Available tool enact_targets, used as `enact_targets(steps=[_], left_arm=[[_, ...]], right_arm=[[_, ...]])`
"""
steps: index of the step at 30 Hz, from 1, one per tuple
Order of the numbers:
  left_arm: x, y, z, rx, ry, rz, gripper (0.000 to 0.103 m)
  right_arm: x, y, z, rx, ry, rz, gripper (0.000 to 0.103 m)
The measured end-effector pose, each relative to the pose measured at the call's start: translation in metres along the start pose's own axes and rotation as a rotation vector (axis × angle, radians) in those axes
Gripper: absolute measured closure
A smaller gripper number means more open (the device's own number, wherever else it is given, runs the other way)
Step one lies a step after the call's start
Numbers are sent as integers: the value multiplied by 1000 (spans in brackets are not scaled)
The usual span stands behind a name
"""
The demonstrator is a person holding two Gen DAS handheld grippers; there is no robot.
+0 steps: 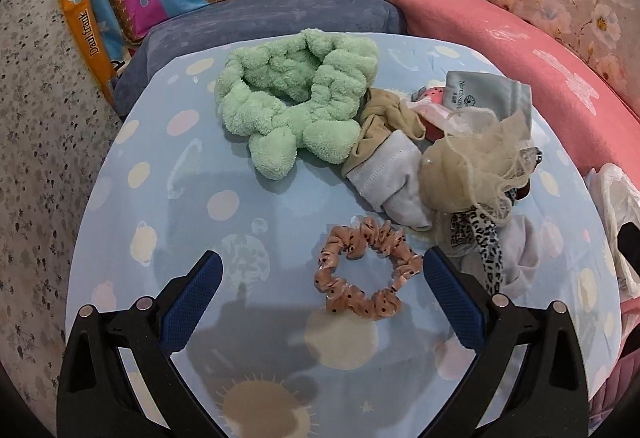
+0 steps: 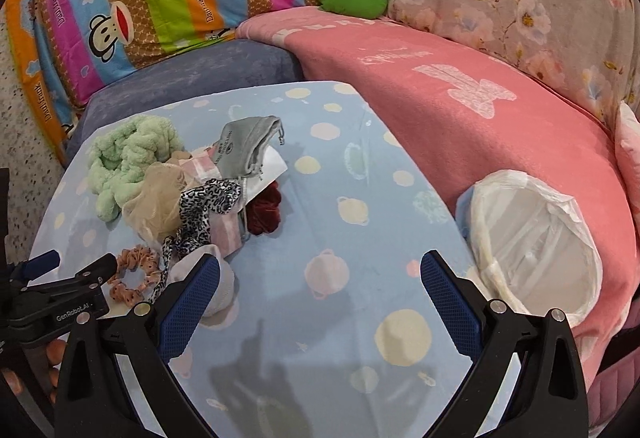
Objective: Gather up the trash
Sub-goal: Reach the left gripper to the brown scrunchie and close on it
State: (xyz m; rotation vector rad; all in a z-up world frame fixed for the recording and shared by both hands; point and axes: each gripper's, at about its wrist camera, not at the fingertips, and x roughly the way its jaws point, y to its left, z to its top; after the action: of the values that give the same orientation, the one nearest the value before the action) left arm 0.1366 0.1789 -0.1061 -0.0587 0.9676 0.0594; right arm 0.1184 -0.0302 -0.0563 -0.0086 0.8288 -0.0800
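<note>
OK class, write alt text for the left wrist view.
An open left hand-held gripper hovers over a pink dotted scrunchie on a blue planet-print tablecloth. Behind lie a green fluffy headband and a heap of hair accessories.

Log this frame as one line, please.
left gripper: open, around pink scrunchie | right gripper: open, empty | lined bin: empty | pile: untouched

Left claw (image 1: pixel 320 278) spread wide; right claw (image 2: pixel 320 278) likewise, empty.
</note>
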Motion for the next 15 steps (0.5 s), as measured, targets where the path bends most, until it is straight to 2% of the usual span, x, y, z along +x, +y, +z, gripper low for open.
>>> enact_targets(steps=[5,8,10,12,14,15], left_arm=[[24,5,-1,-14,76,-37,7],[31,9,-3,-34,90,-34,11],[36,12,-4,-41,112,-57,23],[41,13,-6,-42,141,-81,43],[47,15,-8,-60,167,-103,56],[45,17,-8,-61,157,-94,65]], right_arm=[[25,22,-3,-1,53,62,20],[39,35,-7,-2,95,101,33],[46,43,-10,-10,120,124,46],[51,51,-14,-18,143,142,55],[55,56,-18,-23,162,160,64],[56,58,-20,-23,171,169,73]])
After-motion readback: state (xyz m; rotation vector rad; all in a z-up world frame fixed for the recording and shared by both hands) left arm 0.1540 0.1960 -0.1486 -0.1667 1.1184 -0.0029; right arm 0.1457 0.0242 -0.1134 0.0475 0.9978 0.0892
